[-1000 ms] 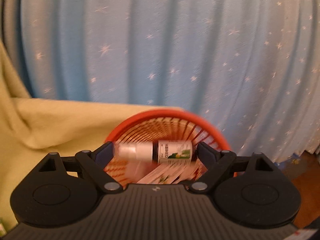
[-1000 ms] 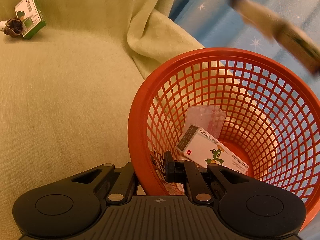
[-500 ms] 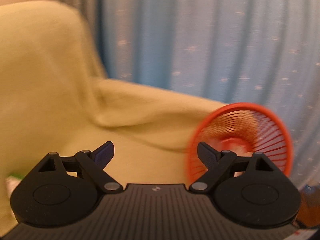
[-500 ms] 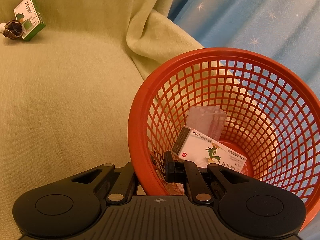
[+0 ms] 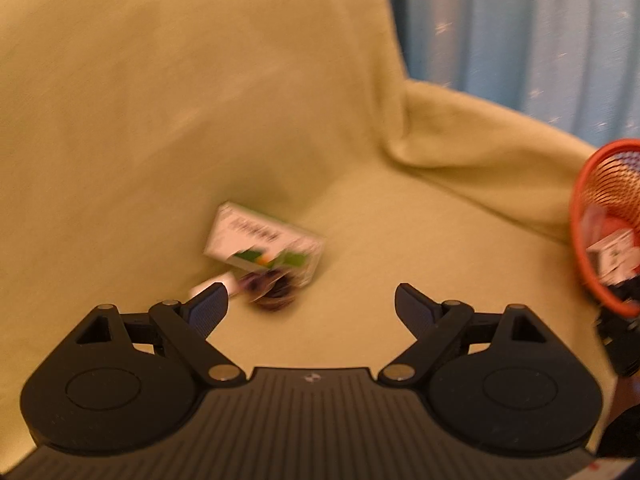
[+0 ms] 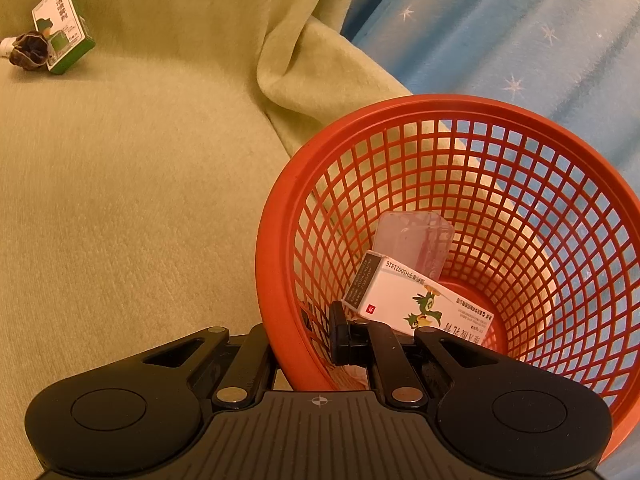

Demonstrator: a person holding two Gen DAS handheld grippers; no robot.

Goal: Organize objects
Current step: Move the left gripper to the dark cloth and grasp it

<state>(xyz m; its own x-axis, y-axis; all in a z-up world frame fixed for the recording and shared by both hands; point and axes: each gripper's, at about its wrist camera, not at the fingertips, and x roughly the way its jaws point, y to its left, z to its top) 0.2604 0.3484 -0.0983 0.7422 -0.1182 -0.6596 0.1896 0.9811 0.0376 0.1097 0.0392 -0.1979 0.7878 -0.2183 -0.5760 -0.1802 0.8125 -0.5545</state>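
One basket (image 6: 280, 248) holds two packages; one green box (image 6: 64, 26) outside.

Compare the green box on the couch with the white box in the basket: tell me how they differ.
Place: the green box lies on the yellow-green couch cover; the white box is inside the red basket.
Colour: the green box has green sides and a white face; the white box is mostly white with a green cartoon figure.
Neighbours: the green box touches a dark brown lump; the white box leans against a clear packet.
Both are small printed cartons.
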